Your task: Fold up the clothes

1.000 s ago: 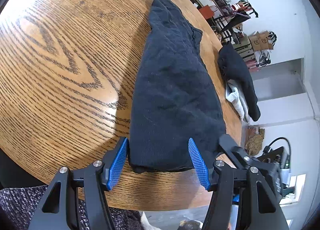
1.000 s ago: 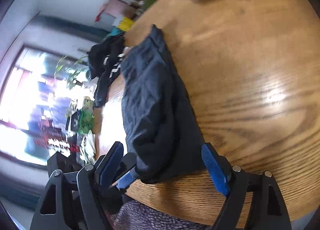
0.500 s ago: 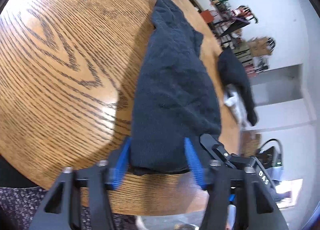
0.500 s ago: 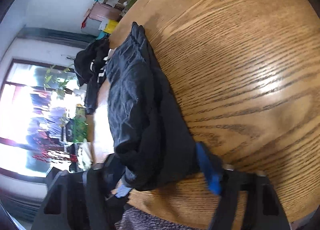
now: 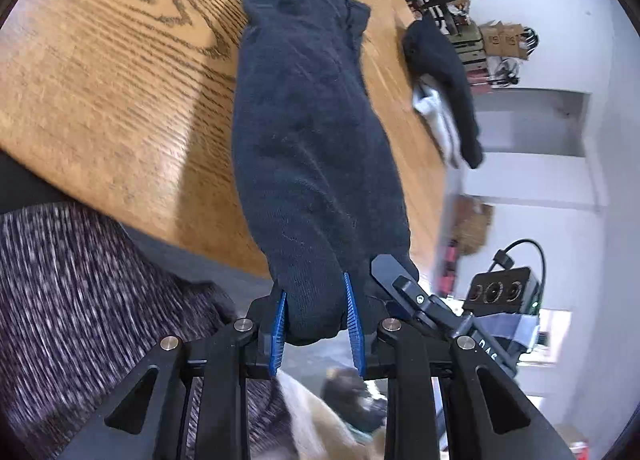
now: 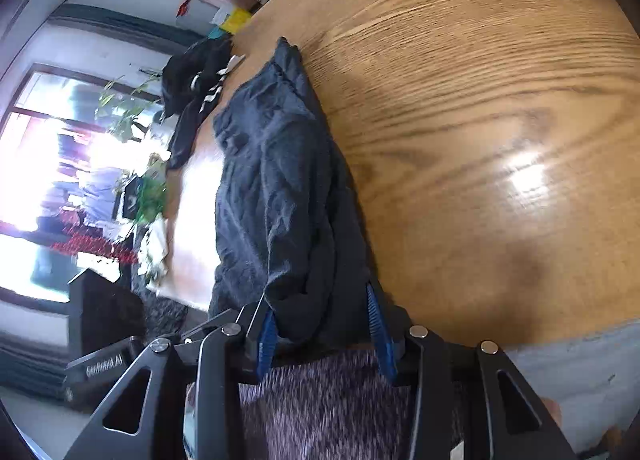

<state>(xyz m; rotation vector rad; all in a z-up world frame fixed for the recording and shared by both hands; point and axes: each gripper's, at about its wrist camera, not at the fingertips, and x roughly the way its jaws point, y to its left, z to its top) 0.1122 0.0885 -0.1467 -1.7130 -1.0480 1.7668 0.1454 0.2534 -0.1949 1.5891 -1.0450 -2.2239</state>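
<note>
Left wrist view: the left gripper (image 5: 316, 320) has closed from a wide stance a second ago onto the near end of the garment (image 5: 308, 120), bunching it between the blue fingers (image 5: 277, 326). That end is now lifted past the table (image 5: 100, 72) edge; the rest runs ahead of the fingers along the wood.

Right wrist view: the right gripper (image 6: 322, 326), wide a second ago, now pinches the same near end of the garment (image 6: 276, 180), which stretches ahead. With both corners held and raised, a fold toward the far end looks likely.
</note>
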